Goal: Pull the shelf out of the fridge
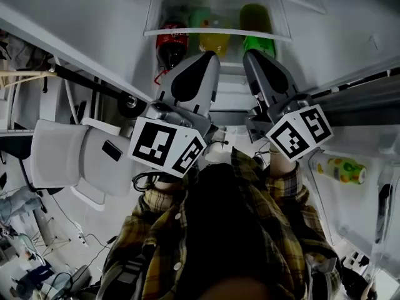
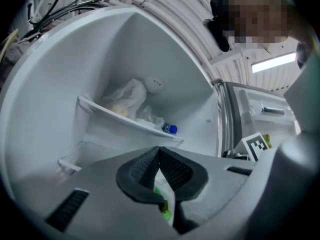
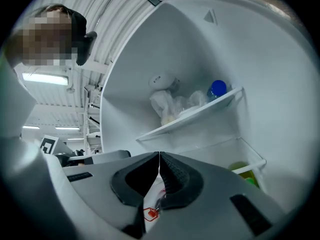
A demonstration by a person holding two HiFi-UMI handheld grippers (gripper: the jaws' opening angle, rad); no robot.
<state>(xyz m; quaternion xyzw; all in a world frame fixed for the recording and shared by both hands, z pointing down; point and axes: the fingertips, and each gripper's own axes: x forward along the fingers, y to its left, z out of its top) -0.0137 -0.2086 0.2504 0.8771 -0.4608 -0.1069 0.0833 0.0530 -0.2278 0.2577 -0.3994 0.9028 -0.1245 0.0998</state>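
Note:
The fridge stands open in front of me. A white-trimmed glass shelf crosses its middle, with a cola bottle, a yellow bottle and a green bottle at it. My left gripper and right gripper point side by side into the fridge, tips just below that trim. Both are shut, pads together, with nothing seen between them. The left gripper view shows its shut jaws under a higher shelf bearing plastic bags. The right gripper faces the same shelf.
A blue-capped bottle lies on the higher shelf beside the bags. The open fridge door at the right holds a yellow-labelled bottle. A white chair stands at the left, with cables on the floor below it.

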